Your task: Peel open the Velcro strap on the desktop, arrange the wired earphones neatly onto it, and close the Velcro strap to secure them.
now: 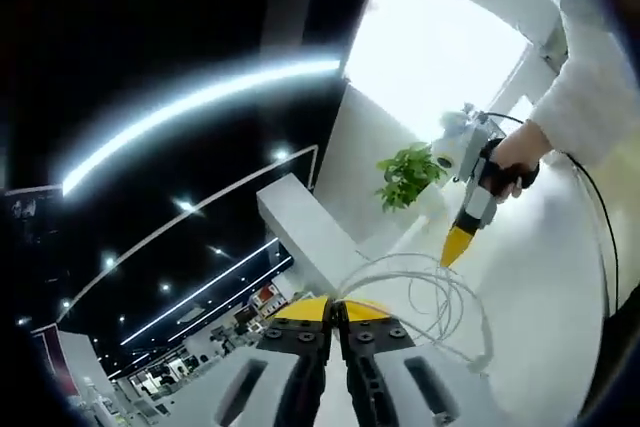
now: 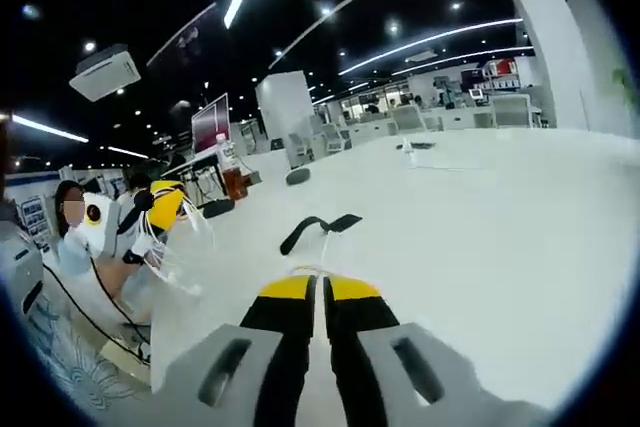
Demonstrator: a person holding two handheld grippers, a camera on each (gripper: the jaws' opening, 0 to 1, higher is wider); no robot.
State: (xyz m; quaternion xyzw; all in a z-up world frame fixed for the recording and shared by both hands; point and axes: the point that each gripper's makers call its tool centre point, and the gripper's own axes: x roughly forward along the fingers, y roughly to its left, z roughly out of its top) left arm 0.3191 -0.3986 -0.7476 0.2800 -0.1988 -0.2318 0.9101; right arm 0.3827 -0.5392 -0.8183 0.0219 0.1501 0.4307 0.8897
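White earphones looped (loose coil); black strap flat, open

No legible text or labels.

A broad white table carried everything, its surface plain and glossy under the ceiling lights. Near the middle of it, in the right gripper view, lay a black Velcro strap, opened out flat in a shallow bent line. Farther back on the same surface sat a dark rounded object, too small to identify, and beside it stood a bottle with amber contents. More small items lay toward the far edge, blurred. In the left gripper view a potted green plant stood on the white table top close to a white wall.
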